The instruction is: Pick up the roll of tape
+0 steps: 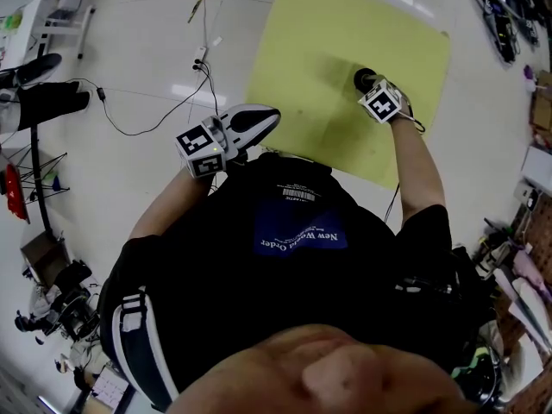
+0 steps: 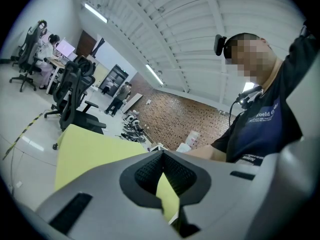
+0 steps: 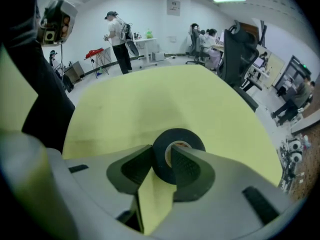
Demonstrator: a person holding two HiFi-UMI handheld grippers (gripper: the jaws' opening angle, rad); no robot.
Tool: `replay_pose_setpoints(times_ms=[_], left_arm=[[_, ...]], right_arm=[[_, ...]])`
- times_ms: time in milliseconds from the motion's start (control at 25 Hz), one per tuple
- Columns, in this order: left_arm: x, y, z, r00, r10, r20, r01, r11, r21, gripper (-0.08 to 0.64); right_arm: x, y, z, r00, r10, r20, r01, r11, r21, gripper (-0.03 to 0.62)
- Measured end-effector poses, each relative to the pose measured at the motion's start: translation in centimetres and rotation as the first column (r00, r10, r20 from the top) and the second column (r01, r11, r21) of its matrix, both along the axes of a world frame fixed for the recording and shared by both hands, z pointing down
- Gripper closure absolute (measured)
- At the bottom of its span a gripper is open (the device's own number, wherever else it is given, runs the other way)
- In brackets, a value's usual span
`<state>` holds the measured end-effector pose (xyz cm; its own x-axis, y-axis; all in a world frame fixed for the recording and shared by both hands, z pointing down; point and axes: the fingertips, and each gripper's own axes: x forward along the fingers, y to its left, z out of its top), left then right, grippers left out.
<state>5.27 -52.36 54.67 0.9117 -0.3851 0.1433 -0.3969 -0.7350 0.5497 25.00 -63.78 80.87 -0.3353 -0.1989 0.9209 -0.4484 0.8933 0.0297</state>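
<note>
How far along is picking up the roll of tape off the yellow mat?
Done: the right claw is at the roll of tape, straddling its wall, one pad outside, one in the hole. In hand: the grip; the pads look pressed on the wall. Left: the lift, since the roll appears to rest on the yellow mat. The left claw is shut with nothing in it.

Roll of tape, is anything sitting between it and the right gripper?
Nothing visible is in the way. The right gripper has its fingers on the wall of the roll of tape: one outside, one in its hole. It lies on the yellow mat.
</note>
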Motion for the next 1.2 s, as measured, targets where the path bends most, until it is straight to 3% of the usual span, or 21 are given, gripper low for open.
replay_pose_setpoints(times_ms=[280,560,880,1200], left_arm=[[0.8,-0.5,-1.2,1.000,0.016,-0.015,-0.015,0.999,0.047,0.555],[0.7,-2.9,-4.3,0.998,0.033,-0.050,-0.025,0.989,0.146,0.555],[1.1,-5.5,-9.7,0.996,0.025,-0.088,-0.001,0.965,0.263,0.555],[1.5,-5.2,-13.0,0.995,0.019,-0.099,0.015,0.945,0.327,0.555]], right_arm=[[-0.1,-0.3,-7.5,0.971,0.132,0.198,-0.147,0.987,0.067,0.486],[-1.1,-0.8,-21.5,0.873,0.167,0.458,-0.280,0.941,0.190,0.488],[-0.8,1.6,-38.2,0.741,0.048,0.670,-0.356,0.874,0.330,0.488],[-1.6,5.6,-45.9,0.620,-0.071,0.781,-0.379,0.845,0.378,0.488]])
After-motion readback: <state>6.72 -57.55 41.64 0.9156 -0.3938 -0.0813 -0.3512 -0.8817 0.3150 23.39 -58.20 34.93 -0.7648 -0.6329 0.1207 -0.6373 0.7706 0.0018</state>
